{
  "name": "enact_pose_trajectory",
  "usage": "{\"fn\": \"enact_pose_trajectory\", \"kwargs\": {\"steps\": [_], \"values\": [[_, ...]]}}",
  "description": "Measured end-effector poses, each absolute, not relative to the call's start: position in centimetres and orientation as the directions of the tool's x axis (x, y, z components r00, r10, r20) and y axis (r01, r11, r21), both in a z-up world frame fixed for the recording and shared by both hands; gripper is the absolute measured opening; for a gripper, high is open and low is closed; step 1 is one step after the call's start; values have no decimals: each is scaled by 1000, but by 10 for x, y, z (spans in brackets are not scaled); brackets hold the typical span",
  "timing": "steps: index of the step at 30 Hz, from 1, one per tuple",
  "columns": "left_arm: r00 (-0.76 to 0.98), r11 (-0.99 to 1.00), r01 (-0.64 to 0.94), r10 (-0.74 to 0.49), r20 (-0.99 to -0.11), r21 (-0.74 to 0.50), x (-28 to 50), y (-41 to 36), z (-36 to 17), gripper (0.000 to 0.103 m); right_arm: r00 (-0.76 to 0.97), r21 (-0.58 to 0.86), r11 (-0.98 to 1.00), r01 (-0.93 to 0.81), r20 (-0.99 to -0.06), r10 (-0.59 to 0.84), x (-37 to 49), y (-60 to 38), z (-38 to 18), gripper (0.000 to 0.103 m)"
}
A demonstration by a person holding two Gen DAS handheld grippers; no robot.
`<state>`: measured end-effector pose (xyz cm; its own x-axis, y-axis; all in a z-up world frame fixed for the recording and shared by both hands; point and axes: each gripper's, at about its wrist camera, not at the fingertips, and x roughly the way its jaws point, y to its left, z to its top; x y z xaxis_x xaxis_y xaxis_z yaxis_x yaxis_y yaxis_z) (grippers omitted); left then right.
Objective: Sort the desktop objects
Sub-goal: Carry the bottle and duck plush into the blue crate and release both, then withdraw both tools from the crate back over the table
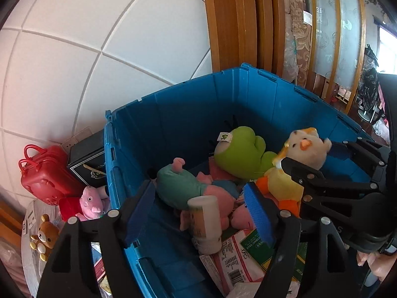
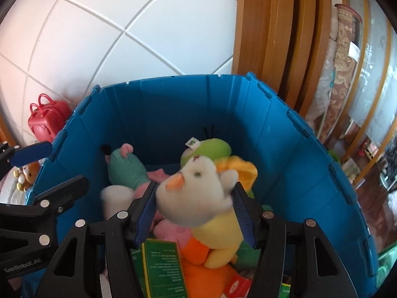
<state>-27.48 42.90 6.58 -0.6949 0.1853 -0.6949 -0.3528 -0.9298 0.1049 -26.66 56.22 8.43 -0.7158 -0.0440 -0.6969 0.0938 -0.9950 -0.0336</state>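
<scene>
Clamping plush duck (image 2: 198, 193), right hand-held gripper (image 2: 196, 213)

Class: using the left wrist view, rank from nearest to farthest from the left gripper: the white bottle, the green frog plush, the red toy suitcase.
1. White bottle: lying between the left gripper fingers.
2. Green frog plush: deeper inside the blue bin.
3. Red toy suitcase: outside the bin, far left.

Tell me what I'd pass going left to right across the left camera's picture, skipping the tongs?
Red toy case → pink pig plush → white bottle → green plush → white and yellow plush.
</scene>
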Motion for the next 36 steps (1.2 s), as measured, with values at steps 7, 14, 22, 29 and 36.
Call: {"fn": "enact_pose_trajectory", "kwargs": {"steps": [7,14,22,29,36], "values": [[-692,-930,-354,189,-696,99,-276,428,67,77,-694,-51,-996,75,-720,-16,-274,565,78,72],[-685,-930,-362,224,-693,58,-277,421,68,77,-694,-73,-995,72,-720,2,-273,562,77,100],[-712,-936,-350,240,-660,38,-253,400,81,77,-711,-78,-995,60,-703,12,-252,561,97,103],[-772,-943,-332,281,-570,-15,-210,352,102,77,-775,-59,-994,92,-631,-35,-197,543,144,103],[-810,-963,-267,251,-530,-48,-175,299,97,77,-832,-64,-988,142,-548,-84,-139,492,175,103]]}}
